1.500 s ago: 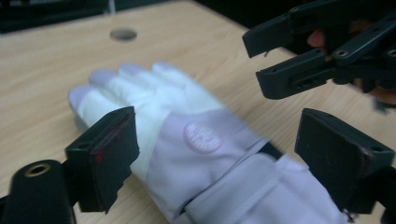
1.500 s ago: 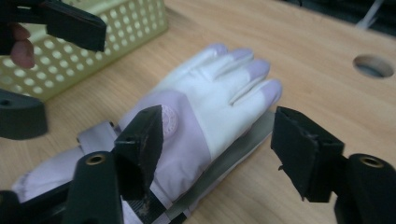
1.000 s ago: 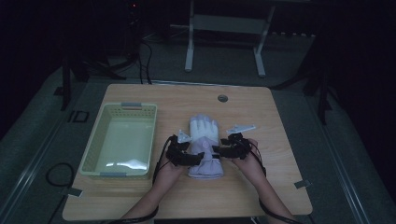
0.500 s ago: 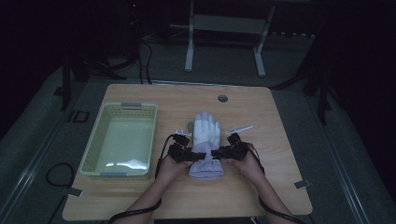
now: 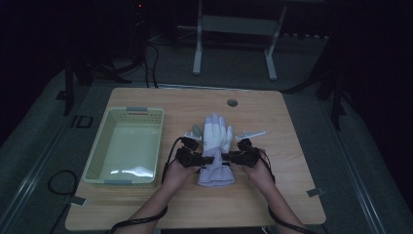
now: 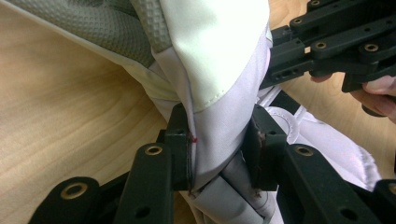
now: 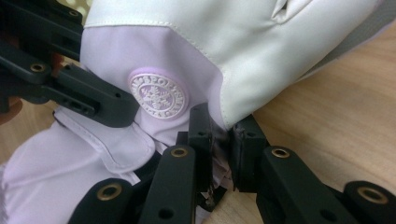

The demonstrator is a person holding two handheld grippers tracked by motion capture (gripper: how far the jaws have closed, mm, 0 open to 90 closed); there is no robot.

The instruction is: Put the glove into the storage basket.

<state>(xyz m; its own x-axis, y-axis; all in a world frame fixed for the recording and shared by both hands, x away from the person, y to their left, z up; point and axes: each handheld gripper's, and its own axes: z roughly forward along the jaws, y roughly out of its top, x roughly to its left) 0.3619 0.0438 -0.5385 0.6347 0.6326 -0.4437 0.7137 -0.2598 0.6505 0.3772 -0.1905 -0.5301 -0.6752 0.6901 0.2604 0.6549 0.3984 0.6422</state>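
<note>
Both grippers have just been closing, and each now has glove fabric between its jaws. The left gripper pinches a fold of the glove at the wrist seam, pads pressing the lilac cloth from both sides. The right gripper bites the opposite edge of the same wrist zone, just beside the round snowflake badge.

In the high view the left gripper sits at 9 o'clock of the glove's wrist and the right gripper at 3 o'clock. Compared with a second ago, the hands have barely shifted; only the jaws went from spread to clamped. My read: two-point grasp done, glove ready to be lifted, likely toward the basket at 9 o'clock on the table.

The glove lies flat mid-table, cuff toward the person, fingers pointing to 12 o'clock.

Unclear:
- how deep each bite goes; one layer or both, cannot tell
- cuff underside hidden
- small grey thing and pale strip beside the glove fingers, too dim to identify
- round grommet at 12 o'clock, far edge
- room beyond the table dark, only a frame stand readable
</note>
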